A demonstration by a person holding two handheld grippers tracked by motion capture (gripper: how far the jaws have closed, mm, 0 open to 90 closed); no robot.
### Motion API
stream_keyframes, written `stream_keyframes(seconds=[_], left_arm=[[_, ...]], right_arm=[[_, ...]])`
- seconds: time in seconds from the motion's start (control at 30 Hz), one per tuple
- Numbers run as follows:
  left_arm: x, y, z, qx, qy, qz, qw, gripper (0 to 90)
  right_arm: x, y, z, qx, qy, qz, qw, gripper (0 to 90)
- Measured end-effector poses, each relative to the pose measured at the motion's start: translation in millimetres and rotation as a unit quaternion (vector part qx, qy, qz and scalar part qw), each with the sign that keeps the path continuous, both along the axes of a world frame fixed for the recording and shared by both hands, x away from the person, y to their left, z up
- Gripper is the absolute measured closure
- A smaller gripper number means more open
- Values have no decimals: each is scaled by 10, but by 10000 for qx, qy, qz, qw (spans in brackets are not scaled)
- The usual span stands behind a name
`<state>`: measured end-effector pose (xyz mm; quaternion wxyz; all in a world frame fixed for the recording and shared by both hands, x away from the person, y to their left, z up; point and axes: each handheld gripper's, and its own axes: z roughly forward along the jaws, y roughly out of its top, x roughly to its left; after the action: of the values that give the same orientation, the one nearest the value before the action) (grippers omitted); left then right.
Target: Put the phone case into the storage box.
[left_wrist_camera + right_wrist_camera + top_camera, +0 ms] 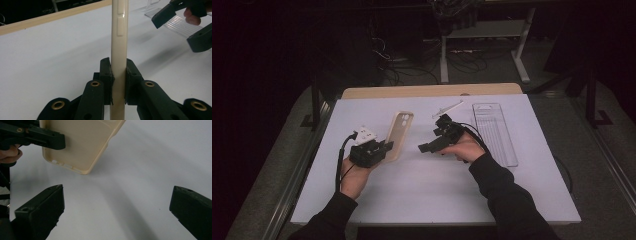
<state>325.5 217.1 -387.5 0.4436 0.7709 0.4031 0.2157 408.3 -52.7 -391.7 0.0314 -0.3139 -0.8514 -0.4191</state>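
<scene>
A cream phone case is held up off the white table, and my left gripper is shut on its lower end. In the left gripper view the case stands edge-on between the two pads, side buttons showing. My right gripper hovers just right of the case, jaws wide apart with nothing between them. The right gripper view has its own gripper over bare table, with the case above, its hollow side showing, and the left gripper's jaw across its left part.
A clear plastic tray lies at the right of the table, with a thin white plastic strip behind the right gripper. A wooden edge runs along the table's far side. Beyond it are a dark floor, cables and desk legs.
</scene>
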Motion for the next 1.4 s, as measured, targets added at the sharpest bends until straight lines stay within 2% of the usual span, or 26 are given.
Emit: stream_keyframes(seconds=[0.23, 0.43, 0.57, 0.67, 0.87, 0.93, 0.97, 1.0, 1.17, 1.3, 1.4], left_arm=[[-11, -50, -6, -44, -1, -5, 10000, 799], [-26, -110, -3, 28, 0, -58, 10000, 799], [-40, -169, -11, -55, -2, -52, 10000, 799], [-50, -196, -5, -23, -7, -78, 10000, 798], [-73, -264, -13, -78, -26, -108, 9999, 798], [-77, -279, -17, -60, -49, -142, 9999, 798], [-81, -279, -15, 16, -25, -164, 9999, 798], [-84, -306, -24, -68, -43, -150, 9999, 798], [-94, -334, -23, -4, -46, -201, 9998, 798], [-103, -366, -33, -63, -60, -205, 9998, 798], [-112, -393, -35, -29, -75, -239, 9997, 798]], right_arm=[[-5, 27, -3, 122, 0, -40, 9999, 0], [-15, 35, 7, 167, 39, -67, 9998, 0], [-19, 49, 7, 199, 38, -27, 9998, 0], [-22, 58, 9, 237, 54, 7, 9997, 0], [-31, 83, 14, 381, 137, 37, 9992, 0], [-31, 86, 17, 419, 134, 52, 9990, 0], [-31, 88, 18, 406, 129, 44, 9991, 0], [-33, 88, 21, 389, 127, 57, 9991, 0], [-37, 102, 18, 466, 200, 75, 9987, 0], [-39, 110, 19, 571, 280, 73, 9979, 0], [-38, 114, 18, 603, 302, 79, 9977, 0]])
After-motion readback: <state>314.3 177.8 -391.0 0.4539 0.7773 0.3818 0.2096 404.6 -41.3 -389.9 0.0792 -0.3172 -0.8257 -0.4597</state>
